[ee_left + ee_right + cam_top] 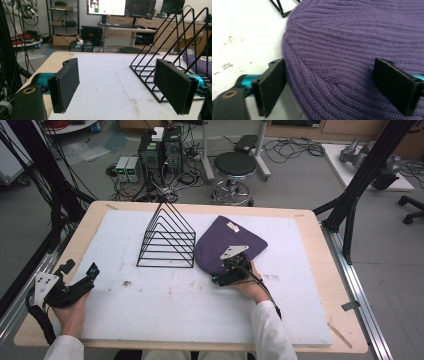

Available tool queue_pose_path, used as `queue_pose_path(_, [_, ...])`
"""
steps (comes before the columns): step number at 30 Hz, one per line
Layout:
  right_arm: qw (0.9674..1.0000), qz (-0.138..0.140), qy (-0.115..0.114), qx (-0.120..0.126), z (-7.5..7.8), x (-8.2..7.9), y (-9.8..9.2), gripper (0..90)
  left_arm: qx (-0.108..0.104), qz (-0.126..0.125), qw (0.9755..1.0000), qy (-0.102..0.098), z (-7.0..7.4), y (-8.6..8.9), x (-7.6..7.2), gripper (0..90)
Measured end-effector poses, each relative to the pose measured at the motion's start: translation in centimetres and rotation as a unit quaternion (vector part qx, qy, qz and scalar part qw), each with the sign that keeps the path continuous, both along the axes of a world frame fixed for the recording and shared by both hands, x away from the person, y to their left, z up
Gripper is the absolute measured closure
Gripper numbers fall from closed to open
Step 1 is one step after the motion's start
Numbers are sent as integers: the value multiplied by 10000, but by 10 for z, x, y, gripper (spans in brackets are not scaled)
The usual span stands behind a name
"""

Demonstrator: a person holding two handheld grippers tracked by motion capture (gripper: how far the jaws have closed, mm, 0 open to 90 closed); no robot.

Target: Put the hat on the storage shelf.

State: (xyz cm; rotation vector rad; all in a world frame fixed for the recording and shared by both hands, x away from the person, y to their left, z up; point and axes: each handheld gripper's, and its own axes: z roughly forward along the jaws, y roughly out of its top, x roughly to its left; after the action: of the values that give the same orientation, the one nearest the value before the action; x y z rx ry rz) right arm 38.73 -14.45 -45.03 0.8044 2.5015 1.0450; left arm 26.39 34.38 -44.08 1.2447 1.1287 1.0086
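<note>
The left tongs [80, 281] rested at the worktop's [165, 320] seven o'clock edge, jaws wide apart and empty, well clear of the black wire triangular rack [167, 240] standing at their one o'clock. The purple ribbed knit beanie [235, 240] lay flat beside the rack, its long axis running toward two o'clock. The right tongs [222, 274], the nearer pair, straddled its near rim with jaws spread, not yet closed.
</note>
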Motion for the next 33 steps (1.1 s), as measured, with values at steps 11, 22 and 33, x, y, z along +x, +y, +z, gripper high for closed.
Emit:
queue_pose_path(11, [9982,-588,43,97,4,4,-6,551,-103,-77,9999,22,-1,0,1,211])
queue_pose_path(22, [9958,-916,0,-61,9,0,-2,727,-111,-101,9999,19,-1,0,2,213])
queue_pose_path(33, [9934,-1064,-400,139,21,-7,-6,727,-93,-149,9998,38,-1,-3,3,214])
